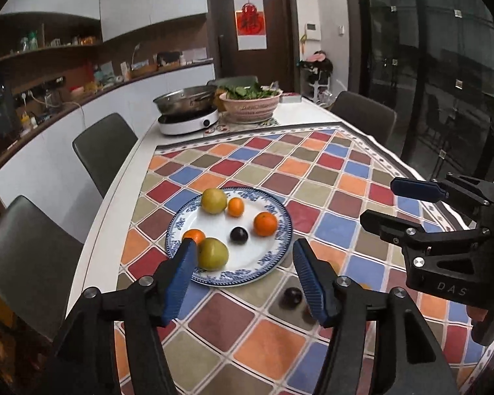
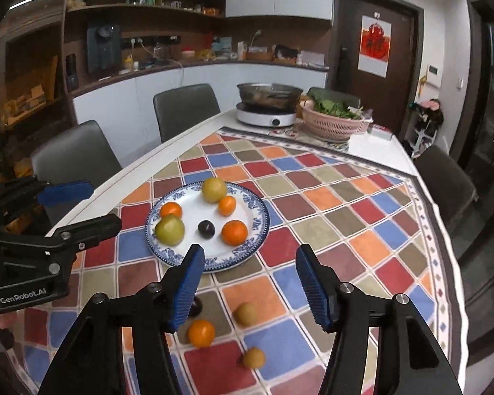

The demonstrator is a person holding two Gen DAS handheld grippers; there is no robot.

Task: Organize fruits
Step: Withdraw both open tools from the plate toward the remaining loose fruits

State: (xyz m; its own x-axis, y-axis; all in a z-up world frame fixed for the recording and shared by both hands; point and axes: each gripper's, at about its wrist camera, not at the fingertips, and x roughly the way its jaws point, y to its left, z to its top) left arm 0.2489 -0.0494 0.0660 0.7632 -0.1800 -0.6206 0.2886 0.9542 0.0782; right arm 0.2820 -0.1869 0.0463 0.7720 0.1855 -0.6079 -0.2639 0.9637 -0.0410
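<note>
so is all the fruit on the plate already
No, an orange, a dark plum and two yellowish fruits lie on the tablecloth, off the plate.

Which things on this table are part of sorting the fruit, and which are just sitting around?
Part of the job: the blue-rimmed plate with six fruits on it; loose on the cloth, an orange, a dark plum and two yellowish fruits.

Just lying about: the pan on its cooker, the basket of greens.
</note>
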